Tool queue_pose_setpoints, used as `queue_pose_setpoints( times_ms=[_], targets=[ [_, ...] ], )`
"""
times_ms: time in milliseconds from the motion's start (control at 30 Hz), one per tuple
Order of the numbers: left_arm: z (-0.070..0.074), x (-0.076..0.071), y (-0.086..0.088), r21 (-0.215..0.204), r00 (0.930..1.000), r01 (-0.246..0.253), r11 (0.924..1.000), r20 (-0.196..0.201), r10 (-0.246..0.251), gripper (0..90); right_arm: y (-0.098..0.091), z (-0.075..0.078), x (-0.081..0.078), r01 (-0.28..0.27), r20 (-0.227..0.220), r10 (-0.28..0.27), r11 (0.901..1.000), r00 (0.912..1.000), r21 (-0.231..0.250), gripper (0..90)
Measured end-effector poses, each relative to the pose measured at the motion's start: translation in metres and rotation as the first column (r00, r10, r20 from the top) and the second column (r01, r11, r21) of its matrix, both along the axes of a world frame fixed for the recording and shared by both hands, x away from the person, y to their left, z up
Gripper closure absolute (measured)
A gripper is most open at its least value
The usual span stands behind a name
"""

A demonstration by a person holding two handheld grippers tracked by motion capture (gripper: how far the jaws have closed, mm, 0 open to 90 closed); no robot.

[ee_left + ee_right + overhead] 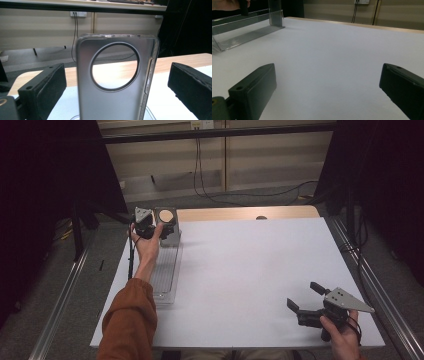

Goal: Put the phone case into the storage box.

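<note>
A grey translucent phone case (pixel 166 221) with a round camera hole stands upright at the far end of a clear ribbed rack (pixel 165 275) on the table's left side. My left gripper (pixel 158 227) is at the case. In the left gripper view the case (pixel 110 105) stands between the two wide-apart jaws of the left gripper (pixel 116 73), with a gap on each side. My right gripper (pixel 302 294) rests open near the front right corner, nothing between its jaws. The right gripper (pixel 328 72) looks across bare table toward the rack (pixel 244 37) and the case (pixel 275 12).
The white table top (pixel 250 270) has a wooden strip (pixel 240 213) along its far edge. Metal rails (pixel 372 285) run along both sides. Cables (pixel 240 197) lie on the floor beyond the table, below a wall socket (pixel 78 13).
</note>
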State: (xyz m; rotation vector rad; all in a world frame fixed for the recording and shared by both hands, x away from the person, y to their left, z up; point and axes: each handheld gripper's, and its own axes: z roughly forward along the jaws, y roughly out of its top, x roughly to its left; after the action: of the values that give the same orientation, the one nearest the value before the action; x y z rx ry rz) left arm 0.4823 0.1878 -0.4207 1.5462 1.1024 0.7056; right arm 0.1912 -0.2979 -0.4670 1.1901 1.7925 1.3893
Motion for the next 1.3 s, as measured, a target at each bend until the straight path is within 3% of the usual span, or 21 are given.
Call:
queue_pose_setpoints(
  times_ms=[67,267,533,800,1000,1067,1200,1233,1300],
  targets=[
    [0.002,-0.003,0.003,0.007,1.0000,0.001,1.0000,0.002,-0.001,2.0,0.000,0.000,0.000,-0.002,-0.003,0.002,1.0000,1.0000,0.000,0.5],
    [0.004,-0.012,0.008,-0.027,0.9997,0.024,0.9994,0.012,-0.023,2.0,0.001,0.000,0.001,0.004,-0.002,-0.004,1.0000,1.0000,-0.002,0.5],
    [0.015,-0.025,0.008,0.023,0.9977,0.037,0.9990,0.056,-0.039,2.1,0.004,0.001,0.001,0.001,0.004,-0.001,1.0000,1.0000,-0.003,0.5],
    [0.019,-0.039,0.011,0.014,0.9954,0.074,0.9972,0.060,-0.074,2.1,0.002,0.002,0.000,0.006,0.005,-0.006,1.0000,1.0000,-0.003,0.5],
    [0.022,-0.052,0.008,-0.011,0.9861,0.139,0.9902,0.094,-0.137,2.0,0.004,0.002,0.000,0.008,0.005,-0.008,1.0000,1.0000,-0.006,0.5],
    [0.023,-0.057,0.008,0.002,0.9861,0.144,0.9896,0.084,-0.144,2.0,0.004,0.002,0.000,0.006,0.008,-0.006,0.9999,1.0000,-0.009,0.5],
    [0.025,-0.072,0.001,-0.031,0.9786,0.180,0.9831,0.106,-0.176,2.1,0.003,0.002,0.000,0.006,0.007,-0.006,1.0000,1.0000,-0.006,0.5],
    [0.026,-0.075,0.001,-0.017,0.9770,0.186,0.9824,0.109,-0.183,2.2,0.002,0.002,0.000,0.007,0.007,-0.007,1.0000,1.0000,-0.006,0.5],
    [0.026,-0.080,-0.001,-0.050,0.9752,0.193,0.9800,0.120,-0.186,2.6,0.003,0.003,0.000,0.010,0.008,-0.010,0.9999,0.9999,-0.006,0.5]
  ],
)
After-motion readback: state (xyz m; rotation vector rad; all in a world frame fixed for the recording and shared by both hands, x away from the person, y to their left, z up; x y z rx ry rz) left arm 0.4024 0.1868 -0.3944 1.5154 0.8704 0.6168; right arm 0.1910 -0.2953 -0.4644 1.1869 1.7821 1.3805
